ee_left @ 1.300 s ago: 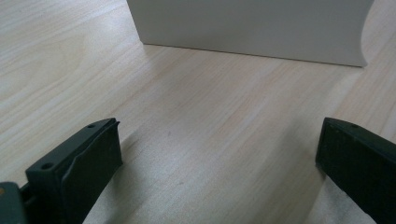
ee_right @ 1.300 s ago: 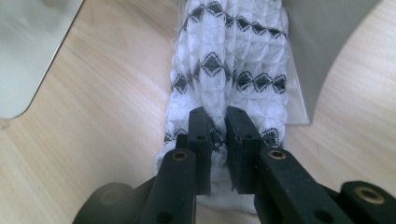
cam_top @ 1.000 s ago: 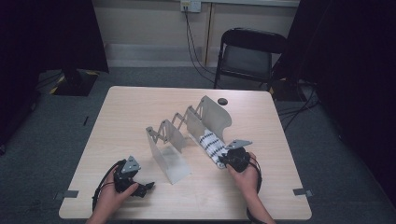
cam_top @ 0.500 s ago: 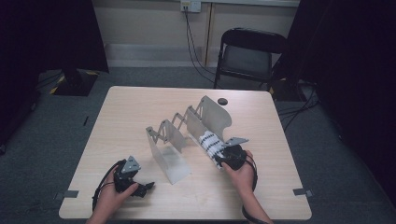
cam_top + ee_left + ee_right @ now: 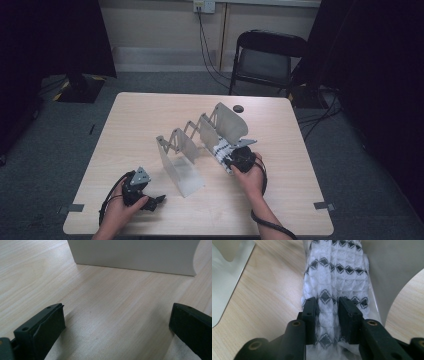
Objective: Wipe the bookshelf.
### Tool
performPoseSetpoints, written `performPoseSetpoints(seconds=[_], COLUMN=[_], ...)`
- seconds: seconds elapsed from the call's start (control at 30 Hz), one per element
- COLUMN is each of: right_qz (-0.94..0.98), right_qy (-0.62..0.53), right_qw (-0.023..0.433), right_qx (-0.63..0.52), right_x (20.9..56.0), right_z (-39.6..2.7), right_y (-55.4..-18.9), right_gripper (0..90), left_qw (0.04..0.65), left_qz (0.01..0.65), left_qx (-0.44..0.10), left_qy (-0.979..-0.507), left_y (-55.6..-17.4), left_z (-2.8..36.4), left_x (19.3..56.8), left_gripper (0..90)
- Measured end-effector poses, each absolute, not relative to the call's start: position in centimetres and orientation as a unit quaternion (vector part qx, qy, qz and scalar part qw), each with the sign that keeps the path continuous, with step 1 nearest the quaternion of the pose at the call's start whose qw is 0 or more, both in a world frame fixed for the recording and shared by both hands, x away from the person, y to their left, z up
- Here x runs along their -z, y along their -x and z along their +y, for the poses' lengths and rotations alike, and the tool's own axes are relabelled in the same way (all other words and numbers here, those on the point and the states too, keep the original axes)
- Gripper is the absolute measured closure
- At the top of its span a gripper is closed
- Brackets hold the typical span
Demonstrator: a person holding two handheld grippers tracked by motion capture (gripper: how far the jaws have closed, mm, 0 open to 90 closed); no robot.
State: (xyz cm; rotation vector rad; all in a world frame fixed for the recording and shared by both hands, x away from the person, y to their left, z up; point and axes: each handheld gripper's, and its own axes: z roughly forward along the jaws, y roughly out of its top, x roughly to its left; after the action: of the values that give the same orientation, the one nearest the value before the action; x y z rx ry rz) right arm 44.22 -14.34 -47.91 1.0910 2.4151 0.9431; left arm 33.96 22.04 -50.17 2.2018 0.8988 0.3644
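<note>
From above, your right gripper (image 5: 235, 159) has pushed the cloth (image 5: 221, 149) further into the rack (image 5: 200, 136), near the table's (image 5: 150, 115) right edge. Your left gripper (image 5: 117, 322) rests wide open. In the right gripper view its jaws, after just opening, pinch a cloth (image 5: 337, 277) fold, so the filing seems almost finished.

Pretty dim room overall. Light wood table (image 5: 150, 120) sits on grey carpet (image 5: 45, 150), with tape marks (image 5: 324, 205) on the floor by its near corners. Past the far edge there's a black folding chair (image 5: 267, 57), up and right of the right gripper, against a beige wall (image 5: 155, 25) with a white baseboard strip (image 5: 165, 52). An outlet (image 5: 204, 6) up top has cables (image 5: 207, 45) hanging down. Black curtains (image 5: 50, 40) close off both sides, and a stand base (image 5: 80, 87) sits far left of the table.
</note>
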Motion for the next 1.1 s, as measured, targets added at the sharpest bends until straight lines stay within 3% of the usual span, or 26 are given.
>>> performPoseSetpoints(seconds=[0.2,0.43,0.77,1.1], right_qz=[0.837,0.837,0.832,0.834], right_qy=[-0.395,-0.390,-0.394,-0.383], right_qw=[0.177,0.190,0.197,0.185], right_qx=[-0.333,-0.333,-0.336,-0.352], right_x=[47.9,48.4,47.5,48.3], right_z=[-14.7,-14.4,-15.4,-15.9], right_y=[-44.2,-44.4,-44.5,-43.3], right_gripper=[51.4,61.4,46.0,43.7], left_qw=[0.359,0.360,0.360,0.360], left_qz=[0.347,0.347,0.345,0.346], left_qx=[-0.142,-0.143,-0.140,-0.141], left_qy=[-0.855,-0.854,-0.856,-0.855], left_y=[-34.0,-34.0,-34.1,-34.1], left_z=[22.0,22.0,22.0,21.9], left_x=[50.2,50.2,50.2,50.2], left_gripper=[0.0,0.0,0.0,0.0])
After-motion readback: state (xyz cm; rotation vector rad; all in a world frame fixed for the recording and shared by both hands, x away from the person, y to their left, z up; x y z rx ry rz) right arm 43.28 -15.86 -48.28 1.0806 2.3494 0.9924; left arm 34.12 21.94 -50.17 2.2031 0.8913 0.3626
